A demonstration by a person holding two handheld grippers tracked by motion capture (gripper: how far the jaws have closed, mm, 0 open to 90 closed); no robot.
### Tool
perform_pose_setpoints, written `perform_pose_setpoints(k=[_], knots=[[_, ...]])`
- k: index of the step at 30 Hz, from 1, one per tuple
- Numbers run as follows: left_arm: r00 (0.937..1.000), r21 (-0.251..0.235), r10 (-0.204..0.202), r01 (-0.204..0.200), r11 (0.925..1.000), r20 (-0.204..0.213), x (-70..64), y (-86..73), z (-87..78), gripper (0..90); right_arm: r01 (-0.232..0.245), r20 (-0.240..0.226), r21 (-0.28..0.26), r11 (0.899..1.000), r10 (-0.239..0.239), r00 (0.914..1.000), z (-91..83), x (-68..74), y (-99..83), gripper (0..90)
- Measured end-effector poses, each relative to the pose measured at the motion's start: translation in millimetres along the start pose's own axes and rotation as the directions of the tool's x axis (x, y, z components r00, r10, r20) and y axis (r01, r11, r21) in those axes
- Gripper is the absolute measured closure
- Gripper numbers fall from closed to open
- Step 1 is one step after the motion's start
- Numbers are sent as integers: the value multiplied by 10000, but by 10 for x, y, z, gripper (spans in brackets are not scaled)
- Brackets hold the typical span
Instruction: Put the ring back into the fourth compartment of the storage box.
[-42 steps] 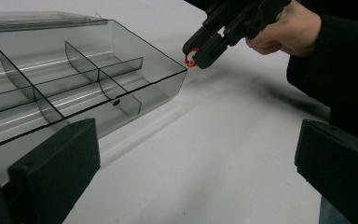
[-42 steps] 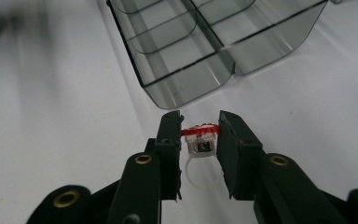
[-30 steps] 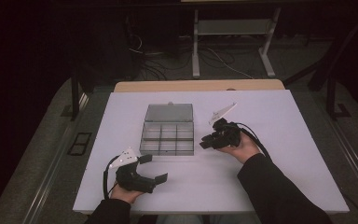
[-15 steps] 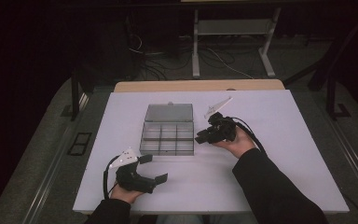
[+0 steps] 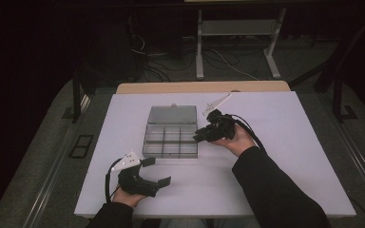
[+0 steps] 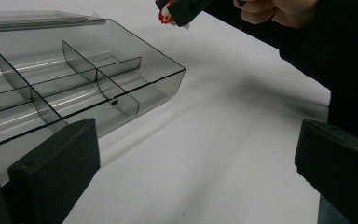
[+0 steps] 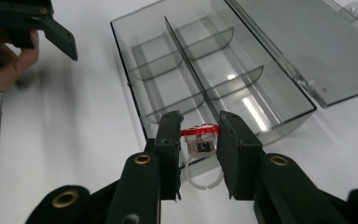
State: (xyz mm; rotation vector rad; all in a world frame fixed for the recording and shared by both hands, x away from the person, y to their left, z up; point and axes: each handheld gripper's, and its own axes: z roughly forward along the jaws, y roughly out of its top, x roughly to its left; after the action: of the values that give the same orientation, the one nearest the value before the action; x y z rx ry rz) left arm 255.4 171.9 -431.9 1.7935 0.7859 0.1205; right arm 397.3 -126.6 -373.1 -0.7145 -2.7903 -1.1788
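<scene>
A clear grey compartment box [image 5: 170, 138] lies in the middle of the white table, its lid [image 5: 172, 114] folded back flat. My right gripper [image 5: 201, 135] hovers at the box's right edge. In the right gripper view this gripper [image 7: 199, 141] is shut on a small ring with a red-and-white top [image 7: 199, 132] and a white band, just outside the box's wall [image 7: 205, 70]. My left gripper [image 5: 156, 171] rests at the front left, open, with nothing between its fingers [image 6: 56, 170]. The left gripper view has the box [image 6: 74, 79] on its left and the ring [image 6: 165, 16] at its top.
The box's compartments [image 7: 186, 88] look bare. The open lid [image 7: 298, 42] lies behind it. The white table [image 5: 285, 156] has free room to the right and in front. A sleeve [image 5: 275, 190] crosses the front right. Table legs and cables lie on the dark floor beyond.
My right gripper has moved left and a little away from the person, up to the box's right edge, with the ring still held. The left gripper has stayed put.
</scene>
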Motion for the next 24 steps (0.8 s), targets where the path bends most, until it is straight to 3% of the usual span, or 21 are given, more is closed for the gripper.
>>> perform_pose_setpoints(k=[5, 7, 12, 24], knots=[[10000, -25, 9, -9, 10000, -7, 0, 0, -1, 0, 20, -64, -35, 10000, -20, 10000, 7, 19, 64, 689], [10000, -23, -14, 14, 10000, -2, -3, 0, -3, 0, 286, 16, -40, 9996, -286, 9996, 29, 20, 113, 689], [10000, -9, 41, -41, 10000, -5, 2, 1, -8, 0, 412, 2, -100, 9991, -412, 9991, 60, 27, 175, 688], [10000, -87, -23, 23, 10000, 38, -4, 3, -14, 0, 457, -189, -34, 9990, -457, 9988, 197, 35, 319, 686]])
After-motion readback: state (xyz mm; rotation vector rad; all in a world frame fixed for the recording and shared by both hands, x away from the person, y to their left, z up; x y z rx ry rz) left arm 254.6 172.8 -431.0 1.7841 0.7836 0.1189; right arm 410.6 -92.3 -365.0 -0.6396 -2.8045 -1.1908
